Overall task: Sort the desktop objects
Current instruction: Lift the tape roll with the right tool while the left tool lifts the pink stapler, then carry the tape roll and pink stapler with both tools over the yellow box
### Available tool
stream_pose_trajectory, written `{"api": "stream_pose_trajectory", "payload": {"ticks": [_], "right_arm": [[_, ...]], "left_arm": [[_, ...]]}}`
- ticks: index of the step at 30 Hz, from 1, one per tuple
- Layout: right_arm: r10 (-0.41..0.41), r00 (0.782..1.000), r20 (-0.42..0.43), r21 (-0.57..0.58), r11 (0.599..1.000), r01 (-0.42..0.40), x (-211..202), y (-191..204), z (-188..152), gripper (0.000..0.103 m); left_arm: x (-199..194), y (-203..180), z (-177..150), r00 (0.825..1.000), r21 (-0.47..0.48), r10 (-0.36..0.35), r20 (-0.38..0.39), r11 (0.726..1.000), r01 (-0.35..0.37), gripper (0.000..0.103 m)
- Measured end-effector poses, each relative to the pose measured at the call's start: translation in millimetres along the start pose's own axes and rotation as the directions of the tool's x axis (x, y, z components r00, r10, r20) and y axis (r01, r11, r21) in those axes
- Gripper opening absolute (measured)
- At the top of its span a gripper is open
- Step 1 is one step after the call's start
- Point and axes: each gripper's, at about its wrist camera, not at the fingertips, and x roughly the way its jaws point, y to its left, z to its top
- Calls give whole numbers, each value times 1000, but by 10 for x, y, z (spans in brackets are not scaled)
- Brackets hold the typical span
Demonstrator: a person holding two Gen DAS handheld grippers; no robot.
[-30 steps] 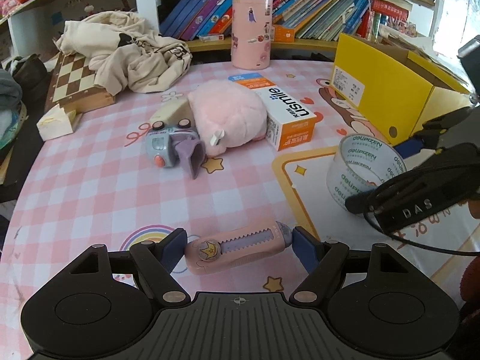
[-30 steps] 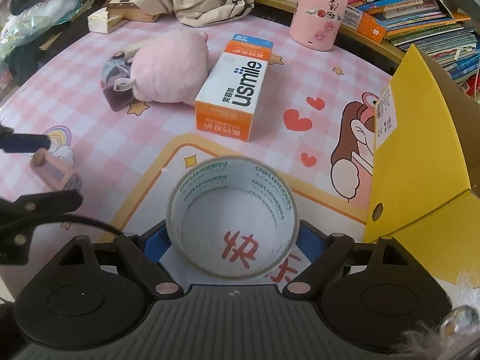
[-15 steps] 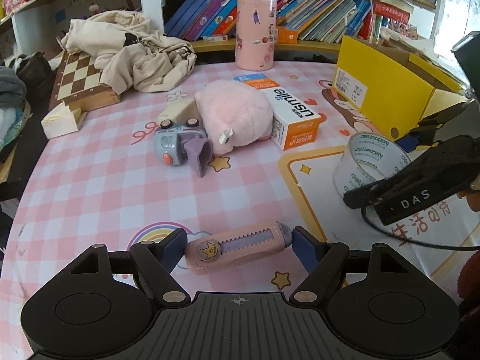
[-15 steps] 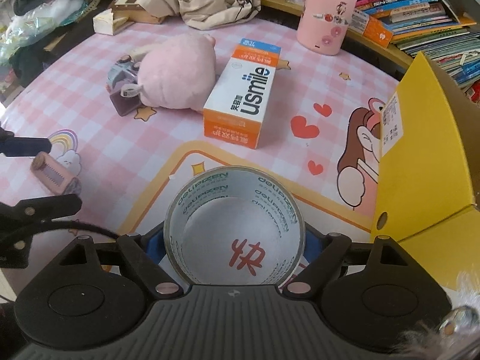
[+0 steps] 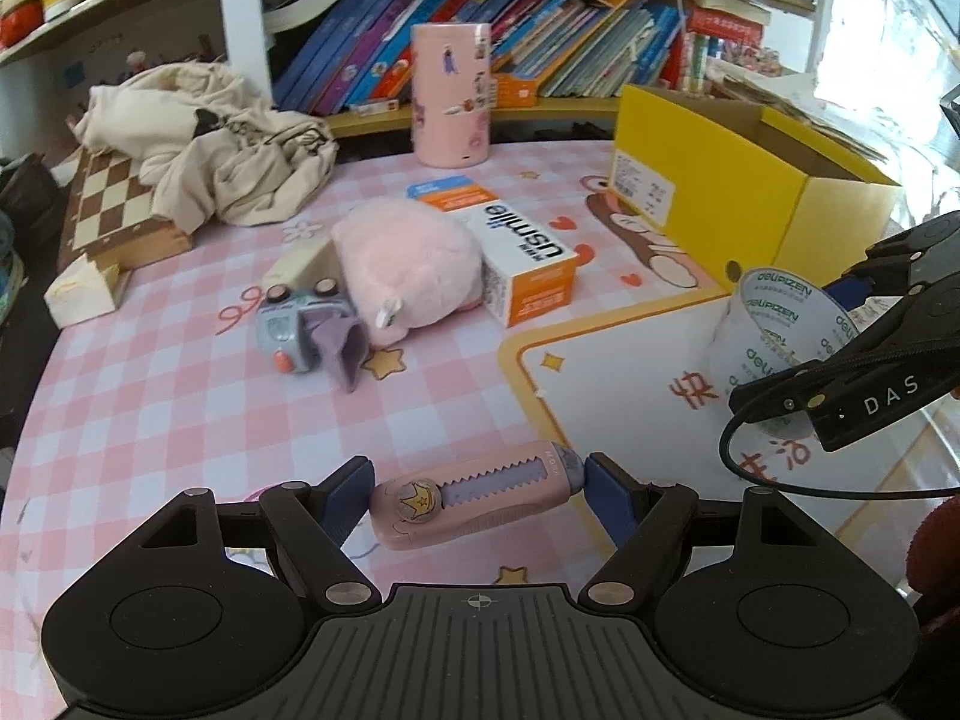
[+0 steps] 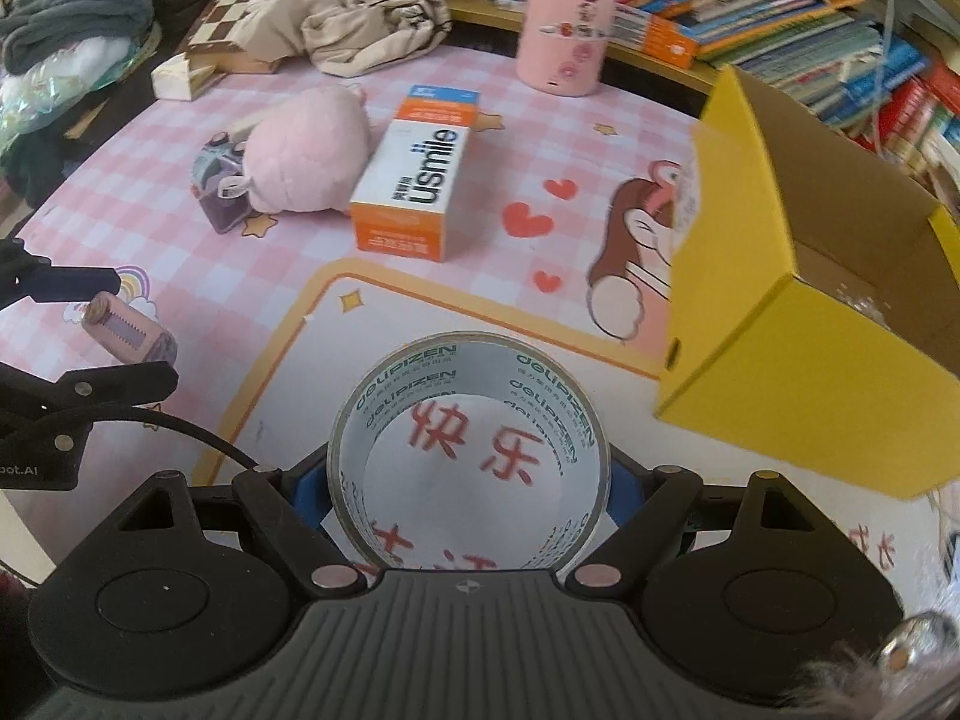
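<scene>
**Tape roll and pink cutter both gripped, and both could get away from you**

Going left to right: the pink cutter (image 5: pixel 474 501) sits lengthwise between your left gripper (image 5: pixel 477 495) pads, pinched end to end, down low over the checked mat (image 5: pixel 180 396). That's a long thin thing held by its tips, so if you tilt or swing fast it could pivot out and drop.

Middle of the desk has the plush toy (image 5: pixel 408 264), the toothbrush box (image 6: pixel 414 180) and the little toy camera (image 5: pixel 300 330) all bunched up, touching. Sweep low over there and you'll knock them around.

Right side: your right gripper (image 6: pixel 468 489) has just been closing and now squeezes the tape roll (image 6: pixel 468 450), which looks lifted off the mat. It's a hollow ring, so too much squeeze may deform it and too little lets it roll out. The yellow box (image 6: pixel 780 360) is just beside it; I'd guess that's the drop spot, so watch you don't clip its near wall on the way over.
</scene>
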Motion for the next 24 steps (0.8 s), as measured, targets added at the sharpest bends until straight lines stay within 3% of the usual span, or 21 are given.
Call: {"api": "stream_pose_trajectory", "payload": {"ticks": [13, 24], "right_arm": [[-87, 996, -15, 140, 986, 88, -227, -332, -345, 84], [-118, 993, -22, 212, 970, 119, -342, -730, -586, 84]], "left_arm": [[133, -342, 101, 993, 94, -115, -6, 989, 115, 77], [249, -709, 235, 989, 134, -147, -12, 980, 147, 77]]}}
